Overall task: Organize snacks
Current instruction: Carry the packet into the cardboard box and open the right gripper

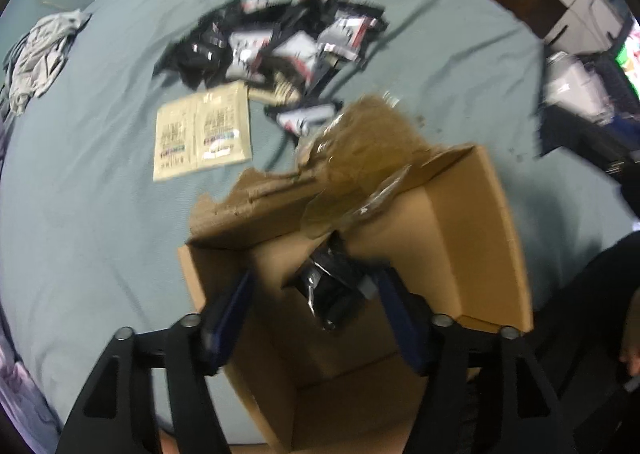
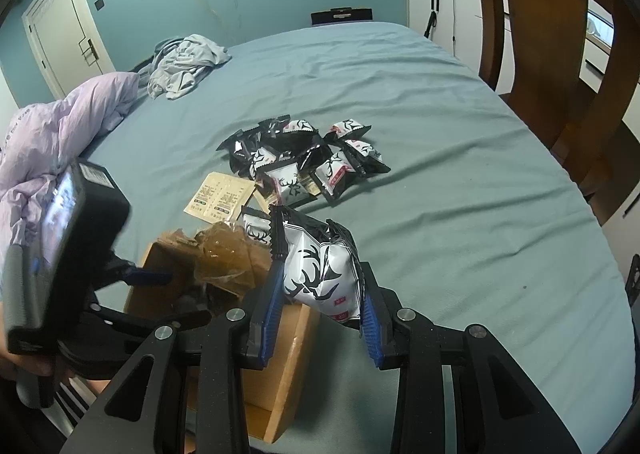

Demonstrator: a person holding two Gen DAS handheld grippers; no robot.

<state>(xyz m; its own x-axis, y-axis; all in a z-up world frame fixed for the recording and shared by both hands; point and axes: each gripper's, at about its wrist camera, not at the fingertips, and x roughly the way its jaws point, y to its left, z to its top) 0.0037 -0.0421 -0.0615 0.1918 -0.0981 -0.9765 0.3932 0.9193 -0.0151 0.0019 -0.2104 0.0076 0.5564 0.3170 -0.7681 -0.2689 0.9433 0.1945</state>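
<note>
Right tongs [image 2: 320, 306] clenched on white antler packet [image 2: 320, 274]; left tongs [image 1: 314, 306] released over cardboard box [image 1: 472, 222], black packet [image 1: 332, 290] inside.

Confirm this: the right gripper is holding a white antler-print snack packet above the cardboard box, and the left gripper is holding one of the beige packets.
Not quite. The left gripper holds nothing beige; its open fingers hang over the cardboard box, a black packet between them. The beige packets lie on the bed in the left wrist view. The right gripper does hold the white antler-print packet.

left gripper [image 1: 316, 294] agape — right gripper [image 2: 320, 290] clamped
</note>
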